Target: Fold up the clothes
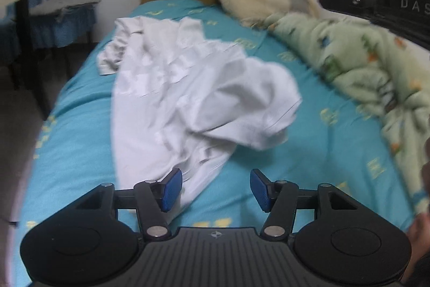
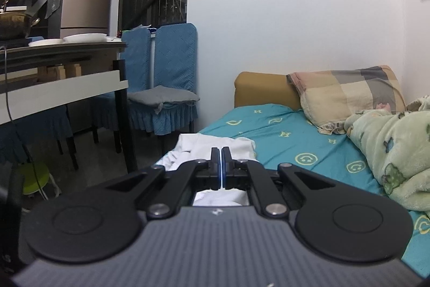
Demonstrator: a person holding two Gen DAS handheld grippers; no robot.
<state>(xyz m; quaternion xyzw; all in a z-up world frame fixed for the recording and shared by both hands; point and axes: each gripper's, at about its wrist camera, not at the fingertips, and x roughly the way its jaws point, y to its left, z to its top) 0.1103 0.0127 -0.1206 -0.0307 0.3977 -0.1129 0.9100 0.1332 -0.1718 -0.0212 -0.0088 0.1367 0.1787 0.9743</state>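
A bed with a turquoise sheet printed in pale yellow marks fills most of both views, running back to a mustard-yellow headboard against a white wall. Along its right side a light green fleece blanket lies bunched, and a checked beige-and-grey pillow leans at the head of the bed, touching the blanket. Left of the bed stand a dining table carrying white plates and a blue-covered chair with a grey cushion on its seat. The white shirt, crumpled and unfolded, lies spread on the sheet toward the bed's left side, one end reaching the near edge and a rumpled sleeve lifted at its right. The left gripper hangs just above the shirt's near end with its blue-padded jaws spread wide and nothing between them. The right gripper is clenched, its fingers pressed together, above the white cloth; whether any fabric is pinched between them cannot be told.
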